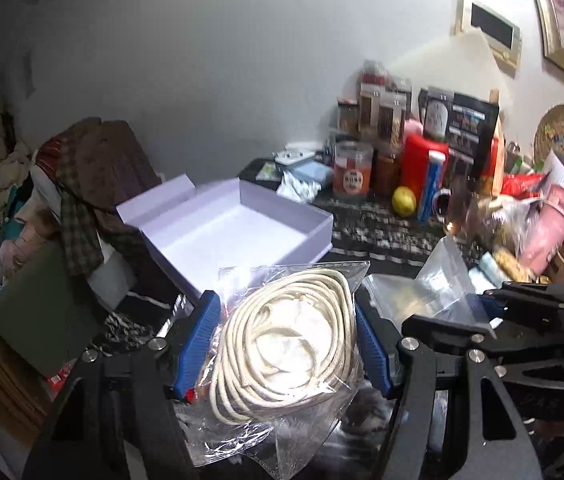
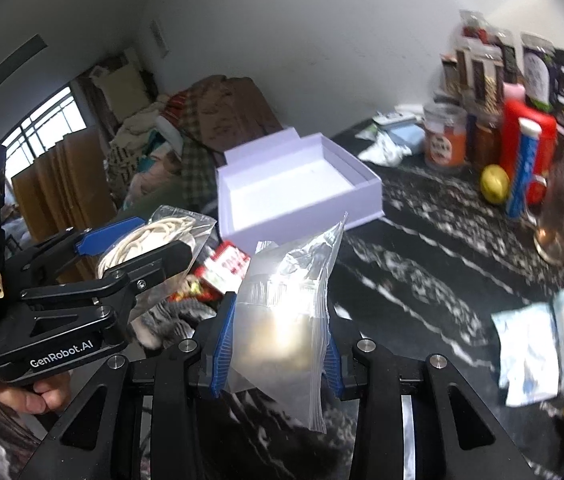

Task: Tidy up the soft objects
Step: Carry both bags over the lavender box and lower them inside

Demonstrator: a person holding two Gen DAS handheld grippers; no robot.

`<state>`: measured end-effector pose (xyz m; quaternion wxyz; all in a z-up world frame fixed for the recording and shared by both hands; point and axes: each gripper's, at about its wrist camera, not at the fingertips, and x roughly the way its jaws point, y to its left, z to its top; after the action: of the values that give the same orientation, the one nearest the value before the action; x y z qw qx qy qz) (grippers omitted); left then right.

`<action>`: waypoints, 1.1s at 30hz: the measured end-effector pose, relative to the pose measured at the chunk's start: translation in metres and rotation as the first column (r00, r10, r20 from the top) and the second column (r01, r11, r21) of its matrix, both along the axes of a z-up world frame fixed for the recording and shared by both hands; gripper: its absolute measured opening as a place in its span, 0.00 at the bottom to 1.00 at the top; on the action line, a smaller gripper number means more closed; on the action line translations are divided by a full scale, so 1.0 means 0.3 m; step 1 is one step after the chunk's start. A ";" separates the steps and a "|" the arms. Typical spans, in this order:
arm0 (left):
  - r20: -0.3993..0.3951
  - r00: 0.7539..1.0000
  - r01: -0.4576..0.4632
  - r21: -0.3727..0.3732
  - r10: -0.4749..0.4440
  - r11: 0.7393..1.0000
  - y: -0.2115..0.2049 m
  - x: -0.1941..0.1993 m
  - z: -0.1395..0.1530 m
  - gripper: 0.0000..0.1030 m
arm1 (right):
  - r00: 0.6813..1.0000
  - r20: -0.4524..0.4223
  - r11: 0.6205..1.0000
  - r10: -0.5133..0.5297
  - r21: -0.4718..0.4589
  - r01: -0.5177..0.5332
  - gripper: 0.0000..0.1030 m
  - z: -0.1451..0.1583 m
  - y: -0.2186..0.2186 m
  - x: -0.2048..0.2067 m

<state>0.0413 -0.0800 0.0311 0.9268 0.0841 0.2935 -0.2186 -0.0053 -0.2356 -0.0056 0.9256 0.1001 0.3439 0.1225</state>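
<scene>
My left gripper [image 1: 286, 344] is shut on a clear bag of coiled cream cord [image 1: 282, 344], held up off the table. From the right wrist view the same bag of cord [image 2: 153, 236] shows at the left in the left gripper [image 2: 133, 240]. My right gripper [image 2: 277, 340] is shut on a frosted zip bag [image 2: 286, 312] with something pale brown inside. That zip bag [image 1: 434, 292] and the right gripper [image 1: 478, 308] appear at the right of the left wrist view. An open lilac box [image 1: 237, 228], empty, lies ahead of both.
The table has a black and white patterned cloth [image 2: 422, 264]. Jars [image 1: 352, 170], a red jug [image 1: 422, 164], a lemon [image 1: 404, 201] and packets crowd the back right. A white packet [image 2: 530, 348] lies at the right. Piled clothes [image 1: 89, 184] sit left of the box. A hand [image 2: 29, 392] holds the left gripper.
</scene>
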 end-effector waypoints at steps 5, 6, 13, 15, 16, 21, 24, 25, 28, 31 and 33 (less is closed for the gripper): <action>0.039 0.999 -0.008 -0.024 0.009 1.000 0.004 0.043 0.049 0.64 | 0.999 0.035 1.000 0.029 0.000 -0.029 0.36 0.055 0.012 0.047; 0.046 0.999 -0.011 -0.028 0.013 1.000 0.005 0.057 0.057 0.64 | 0.999 0.042 0.999 0.033 -0.001 -0.033 0.36 0.066 0.012 0.059; 0.064 0.997 -0.031 -0.055 0.035 0.998 0.017 0.151 0.108 0.64 | 0.994 0.092 0.998 0.061 -0.028 -0.059 0.36 0.145 0.012 0.159; 0.083 0.996 -0.037 -0.051 0.041 0.998 0.018 0.180 0.126 0.64 | 0.992 0.106 0.997 0.068 -0.031 -0.065 0.36 0.164 0.012 0.185; 0.092 0.995 -0.037 -0.048 0.042 0.998 0.019 0.202 0.137 0.64 | 0.991 0.111 0.997 0.069 -0.032 -0.066 0.36 0.173 0.012 0.201; 0.091 0.995 -0.035 -0.055 0.040 0.998 0.024 0.289 0.166 0.64 | 0.987 0.135 0.996 0.083 -0.029 -0.080 0.36 0.216 0.013 0.285; 0.098 0.994 -0.042 -0.056 0.047 0.998 0.028 0.356 0.180 0.64 | 0.986 0.145 0.996 0.087 -0.029 -0.084 0.36 0.238 0.015 0.346; 0.100 0.994 -0.048 -0.056 0.053 0.997 0.029 0.375 0.183 0.64 | 0.985 0.146 0.996 0.089 -0.030 -0.085 0.36 0.242 0.017 0.362; 0.108 0.992 -0.066 -0.051 0.071 0.997 0.032 0.444 0.187 0.64 | 0.984 0.152 0.995 0.097 -0.039 -0.092 0.36 0.252 0.021 0.421; 0.104 0.992 -0.072 -0.045 0.076 0.996 0.034 0.510 0.189 0.64 | 0.984 0.153 0.995 0.097 -0.053 -0.090 0.36 0.258 0.022 0.491; 0.098 0.992 -0.073 -0.037 0.077 0.997 0.026 0.551 0.185 0.64 | 0.984 0.151 0.995 0.092 -0.054 -0.085 0.36 0.256 0.011 0.529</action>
<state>0.2067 -0.0722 0.0866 0.9491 0.0683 0.2465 -0.1839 0.1535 -0.2324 0.0711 0.9450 0.0528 0.2788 0.1627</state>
